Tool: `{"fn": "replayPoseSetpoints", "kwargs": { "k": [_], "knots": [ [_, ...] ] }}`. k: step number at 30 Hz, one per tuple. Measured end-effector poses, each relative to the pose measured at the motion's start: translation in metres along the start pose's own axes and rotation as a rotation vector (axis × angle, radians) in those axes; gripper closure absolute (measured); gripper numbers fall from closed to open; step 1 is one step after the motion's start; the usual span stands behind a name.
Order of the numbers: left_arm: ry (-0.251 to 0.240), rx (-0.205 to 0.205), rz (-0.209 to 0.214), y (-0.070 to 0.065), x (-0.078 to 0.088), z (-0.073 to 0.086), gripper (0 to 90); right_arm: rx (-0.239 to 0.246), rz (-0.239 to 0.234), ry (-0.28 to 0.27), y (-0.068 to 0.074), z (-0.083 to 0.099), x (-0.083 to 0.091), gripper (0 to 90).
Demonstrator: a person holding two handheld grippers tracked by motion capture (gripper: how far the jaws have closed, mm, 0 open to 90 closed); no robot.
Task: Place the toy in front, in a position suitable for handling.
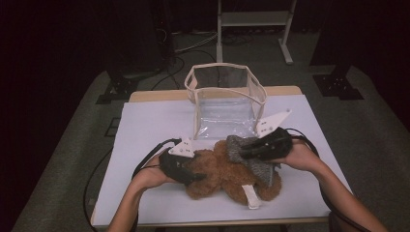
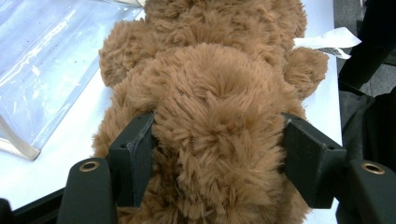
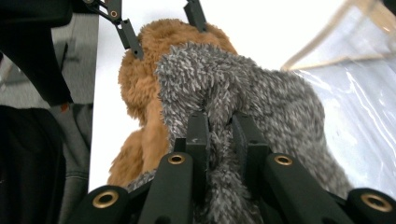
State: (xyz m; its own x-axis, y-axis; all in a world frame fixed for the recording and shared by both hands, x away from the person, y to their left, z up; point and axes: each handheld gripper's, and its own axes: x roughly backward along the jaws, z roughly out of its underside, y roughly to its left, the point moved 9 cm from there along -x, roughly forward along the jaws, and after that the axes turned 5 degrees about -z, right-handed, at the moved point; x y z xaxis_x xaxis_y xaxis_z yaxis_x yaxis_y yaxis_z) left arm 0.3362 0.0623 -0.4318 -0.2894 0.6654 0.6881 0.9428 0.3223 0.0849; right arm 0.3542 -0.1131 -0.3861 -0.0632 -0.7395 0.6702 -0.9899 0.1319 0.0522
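1. Brown teddy bear [image 1: 217, 174] lies lengthwise across the table [image 1: 145, 125], before the clear bag [image 1: 225, 104].
2. Left gripper [image 2: 217, 154] fingers clamp its body.
3. Right gripper [image 3: 219, 140] fingers pinch its grey garment [image 3: 243, 88], nearer the bag.

High view dim overall: room beyond table [image 1: 145, 121] nearly black, tabletop lit softly from above, faint shadows under plush bear [image 1: 220, 176]. Picture soft, slightly grainy. Left gripper view bright and sharp on brown fur; glare streaks on clear plastic bag [image 2: 42, 70]. Right gripper view: white table blown out, grey fuzzy cloth [image 3: 243, 93] crisp, left edge dark and blurred.
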Motion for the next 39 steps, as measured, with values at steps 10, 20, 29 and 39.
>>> {"fn": "replayPoseSetpoints", "kwargs": {
  "k": [10, 20, 29, 39],
  "knots": [
    [-0.013, -0.011, -0.018, 0.001, 0.011, 0.000, 30.0, -0.004, 0.000, 0.004, -0.020, -0.015, -0.009, 77.7],
    [0.037, 0.026, -0.045, 0.007, 0.013, 0.024, 28.3, -0.086, -0.023, -0.001, -0.028, 0.014, 0.001, 77.8],
    [-0.014, 0.043, -0.068, 0.021, 0.007, 0.014, 34.2, -0.114, -0.063, -0.006, -0.009, 0.037, 0.004, 78.1],
    [-0.024, 0.026, -0.009, 0.010, -0.004, 0.014, 31.5, -0.030, -0.040, 0.022, -0.002, 0.009, -0.004, 77.9]
  ]
}}
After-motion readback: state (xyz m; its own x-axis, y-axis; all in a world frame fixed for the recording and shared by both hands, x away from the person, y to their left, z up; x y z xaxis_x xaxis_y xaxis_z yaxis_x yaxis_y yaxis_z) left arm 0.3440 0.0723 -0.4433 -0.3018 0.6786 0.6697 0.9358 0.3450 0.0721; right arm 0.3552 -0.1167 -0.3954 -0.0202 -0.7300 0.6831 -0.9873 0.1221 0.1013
